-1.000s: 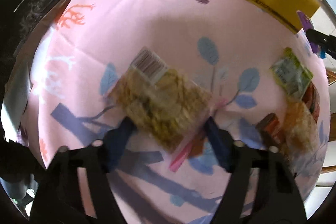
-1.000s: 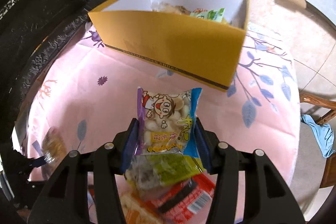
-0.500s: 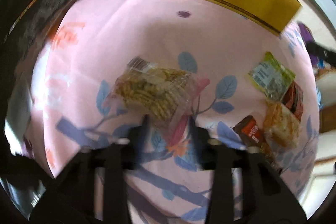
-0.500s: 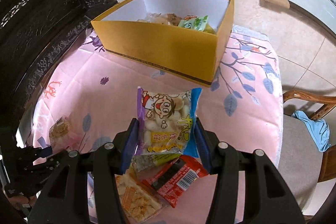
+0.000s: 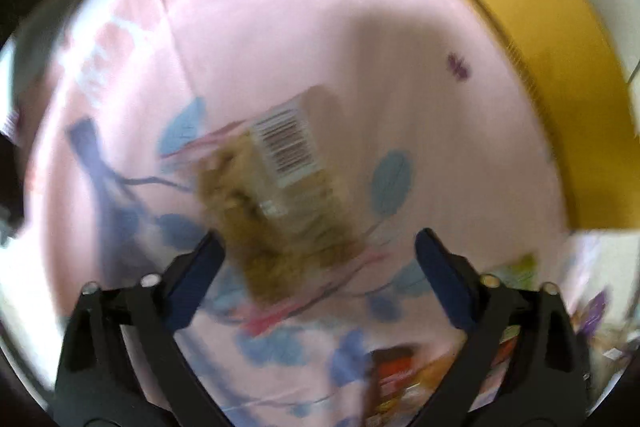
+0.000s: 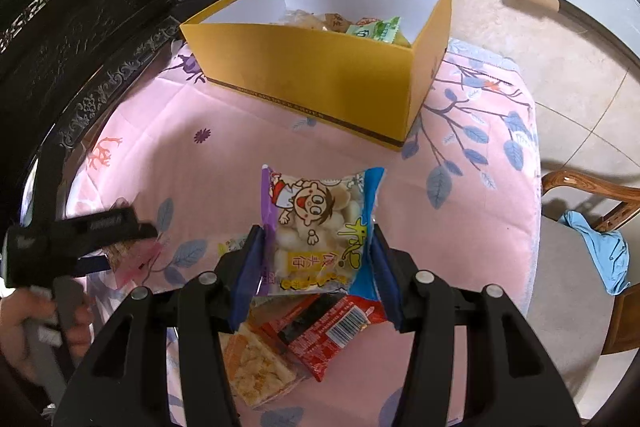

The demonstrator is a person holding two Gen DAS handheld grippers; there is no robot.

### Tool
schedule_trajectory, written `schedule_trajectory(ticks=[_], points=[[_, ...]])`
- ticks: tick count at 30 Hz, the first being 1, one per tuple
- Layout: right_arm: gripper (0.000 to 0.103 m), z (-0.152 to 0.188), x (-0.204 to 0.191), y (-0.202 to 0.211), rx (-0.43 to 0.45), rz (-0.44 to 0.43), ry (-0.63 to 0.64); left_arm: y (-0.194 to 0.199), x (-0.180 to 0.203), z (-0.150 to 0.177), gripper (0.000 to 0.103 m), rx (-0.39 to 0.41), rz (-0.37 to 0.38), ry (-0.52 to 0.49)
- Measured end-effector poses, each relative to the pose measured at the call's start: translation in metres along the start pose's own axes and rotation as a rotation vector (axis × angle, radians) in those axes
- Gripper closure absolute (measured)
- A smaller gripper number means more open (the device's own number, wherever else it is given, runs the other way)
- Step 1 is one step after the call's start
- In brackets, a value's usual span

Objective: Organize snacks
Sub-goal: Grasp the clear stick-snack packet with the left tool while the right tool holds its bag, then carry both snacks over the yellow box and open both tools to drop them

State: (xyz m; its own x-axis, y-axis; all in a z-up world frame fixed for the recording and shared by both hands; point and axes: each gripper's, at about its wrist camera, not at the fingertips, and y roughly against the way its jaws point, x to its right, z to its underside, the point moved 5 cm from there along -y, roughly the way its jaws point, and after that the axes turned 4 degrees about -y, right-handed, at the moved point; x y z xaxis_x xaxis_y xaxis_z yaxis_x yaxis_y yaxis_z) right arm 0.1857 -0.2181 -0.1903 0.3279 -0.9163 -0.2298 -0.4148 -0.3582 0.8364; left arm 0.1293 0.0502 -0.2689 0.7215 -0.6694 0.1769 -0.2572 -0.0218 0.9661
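In the blurred left wrist view, a clear packet of brown snack [image 5: 280,203] with a barcode label lies on the pink cloth [image 5: 280,27]. My left gripper [image 5: 316,255] hovers over its near end. The jaws are opening, and the blue pads [image 5: 200,267] stand apart from the packet. My right gripper [image 6: 316,259] is shut on a cartoon-printed bag of white puffs [image 6: 320,227], held above the table. The yellow box [image 6: 312,79] stands at the far side with several snacks inside; it also shows at the right edge of the left wrist view [image 5: 560,87].
A red packet [image 6: 336,327] and a cracker packet [image 6: 256,363] lie on the cloth under the right gripper. A hand [image 6: 24,323] holds the left tool at the left edge. A wooden chair with a blue cloth [image 6: 604,251] stands to the right, dark carved furniture to the left.
My left gripper has rolled and its jaws have spread wider around the brown packet. The right gripper, holding its bag, has drawn back slightly from the box.
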Motion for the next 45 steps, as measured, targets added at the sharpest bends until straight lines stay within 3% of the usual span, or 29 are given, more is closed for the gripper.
schedule_trajectory(ticks=[2,3,6,13,16,18,23,28,32,36,40,45], points=[[0.050,0.000,0.005,0.003,0.005,-0.001,-0.003,0.001,0.001,-0.003,0.037,0.031,-0.027,-0.036],[0.050,0.001,0.008,0.004,0.007,0.001,-0.006,0.002,0.005,-0.006,0.047,0.057,-0.031,-0.111],[0.050,0.003,0.018,0.010,0.014,0.003,-0.026,0.008,0.010,-0.007,0.052,0.111,-0.082,-0.249],[0.050,0.007,0.029,0.029,0.049,0.010,-0.078,0.045,0.008,-0.001,0.052,0.329,-0.190,-0.505],[0.050,0.009,0.030,0.040,0.072,0.013,-0.101,0.061,0.006,0.004,0.052,0.349,-0.157,-0.549],[0.050,0.008,0.027,0.050,0.102,0.017,-0.117,0.071,0.018,0.008,0.052,0.368,-0.150,-0.633],[0.050,-0.005,0.013,0.073,0.159,0.013,-0.137,0.112,0.048,0.005,0.052,0.446,-0.067,-0.724],[0.050,-0.039,0.000,0.087,0.236,0.001,-0.163,0.149,0.102,-0.016,0.052,0.542,0.035,-0.821],[0.050,-0.092,-0.009,0.084,0.320,-0.013,-0.180,0.164,0.152,-0.058,0.052,0.563,0.136,-0.819],[0.050,-0.149,-0.002,0.066,0.333,-0.013,-0.170,0.166,0.202,-0.088,0.052,0.653,0.134,-0.926],[0.050,-0.196,0.009,0.031,0.286,0.043,-0.138,0.143,0.238,-0.121,0.052,0.603,0.131,-0.942],[0.051,-0.216,0.023,0.004,0.246,0.091,-0.130,0.114,0.263,-0.148,0.052,0.576,0.082,-0.956]])
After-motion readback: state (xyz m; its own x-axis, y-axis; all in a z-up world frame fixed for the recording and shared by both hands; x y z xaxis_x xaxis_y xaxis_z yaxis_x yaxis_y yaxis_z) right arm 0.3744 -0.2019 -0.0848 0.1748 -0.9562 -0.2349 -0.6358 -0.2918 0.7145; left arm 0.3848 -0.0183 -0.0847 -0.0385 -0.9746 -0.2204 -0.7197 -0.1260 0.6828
